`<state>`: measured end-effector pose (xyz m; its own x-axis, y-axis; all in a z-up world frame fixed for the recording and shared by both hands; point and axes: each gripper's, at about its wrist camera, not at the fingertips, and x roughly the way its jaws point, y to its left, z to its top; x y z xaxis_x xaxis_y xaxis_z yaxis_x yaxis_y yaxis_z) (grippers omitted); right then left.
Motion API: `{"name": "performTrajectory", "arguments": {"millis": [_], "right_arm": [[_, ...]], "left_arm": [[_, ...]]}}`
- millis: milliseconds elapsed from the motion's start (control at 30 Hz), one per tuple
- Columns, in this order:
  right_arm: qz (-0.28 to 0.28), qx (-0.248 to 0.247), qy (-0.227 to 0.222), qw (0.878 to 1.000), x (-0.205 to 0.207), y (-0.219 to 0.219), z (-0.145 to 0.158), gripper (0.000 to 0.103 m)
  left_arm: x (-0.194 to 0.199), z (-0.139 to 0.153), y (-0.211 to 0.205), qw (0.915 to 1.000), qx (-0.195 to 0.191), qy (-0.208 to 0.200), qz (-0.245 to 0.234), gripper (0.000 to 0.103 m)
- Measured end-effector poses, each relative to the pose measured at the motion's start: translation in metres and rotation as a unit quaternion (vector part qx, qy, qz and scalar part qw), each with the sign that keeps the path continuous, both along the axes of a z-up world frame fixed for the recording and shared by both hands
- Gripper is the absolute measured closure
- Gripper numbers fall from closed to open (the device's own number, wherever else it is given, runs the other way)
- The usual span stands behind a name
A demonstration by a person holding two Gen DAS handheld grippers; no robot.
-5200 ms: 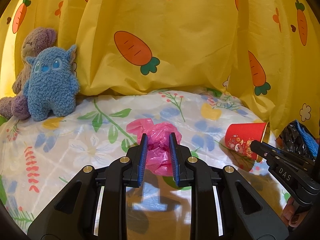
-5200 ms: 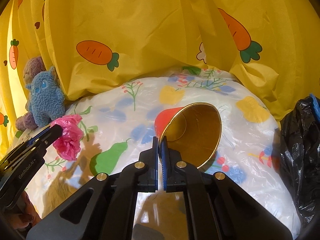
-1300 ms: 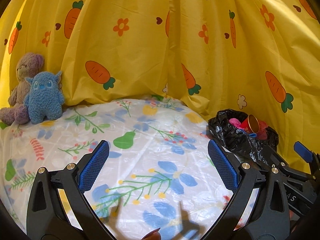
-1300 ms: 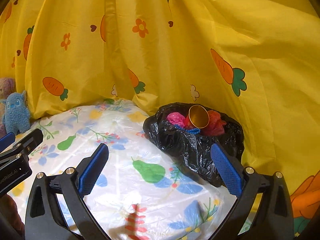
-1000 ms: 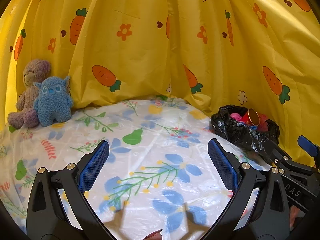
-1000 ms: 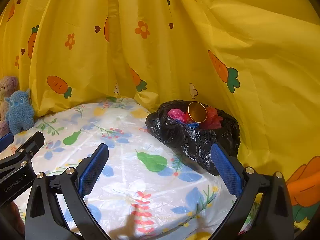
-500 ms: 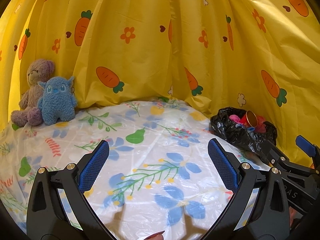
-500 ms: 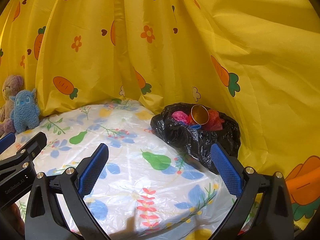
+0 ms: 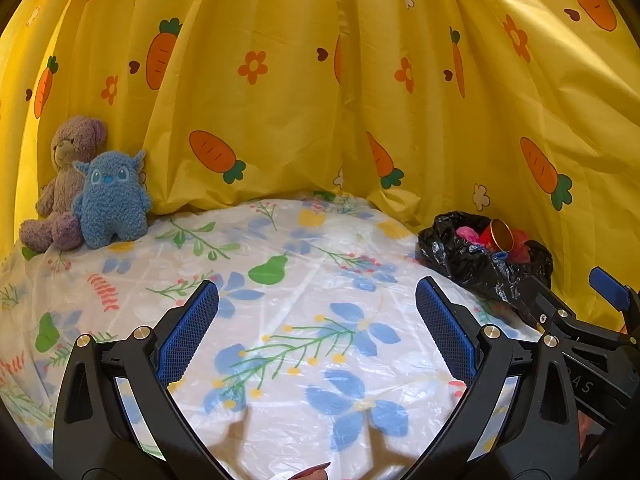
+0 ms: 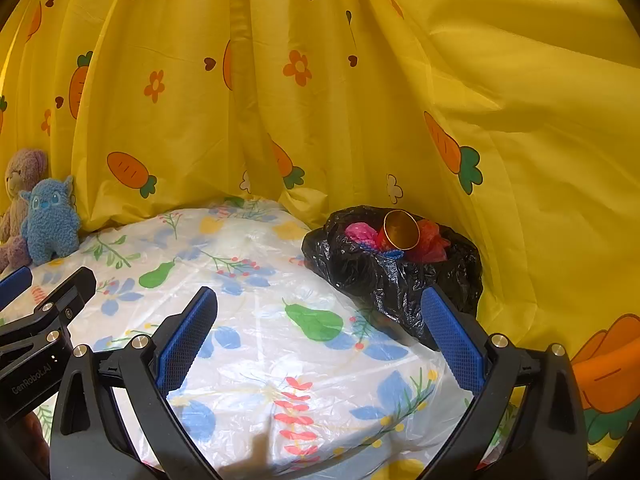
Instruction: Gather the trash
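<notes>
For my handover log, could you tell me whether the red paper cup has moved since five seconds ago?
Yes. The red paper cup has left the floral tablecloth and now sits in the black trash bag, far right.

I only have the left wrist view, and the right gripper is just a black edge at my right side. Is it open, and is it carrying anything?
Observer: In the right wrist view the right gripper is wide open. Only the floral cloth shows between its pads.
Operator: That gripper hides the bottom of the black bag from me. How does it sit?
Observer: The black bag rests on the cloth near the table's right edge, with its whole near side showing and its mouth open upward.
Operator: Anything beyond the bag on the right?
Observer: Only the yellow carrot curtain, which hangs right behind and beside it.
</notes>
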<state>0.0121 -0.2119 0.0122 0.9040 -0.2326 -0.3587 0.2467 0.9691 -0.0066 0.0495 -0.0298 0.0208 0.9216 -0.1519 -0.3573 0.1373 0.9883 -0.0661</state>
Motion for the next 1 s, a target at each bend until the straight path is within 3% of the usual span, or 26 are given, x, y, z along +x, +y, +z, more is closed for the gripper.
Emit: {"name": "performTrajectory", "arguments": {"millis": [1000], "right_arm": [[-0.003,0.003,-0.003,1.000,0.0000,-0.0026,0.0023,0.005]], "left_arm": [[0.0018,-0.0041,-0.0010,1.0000,-0.001,0.005,0.002,0.006]]}}
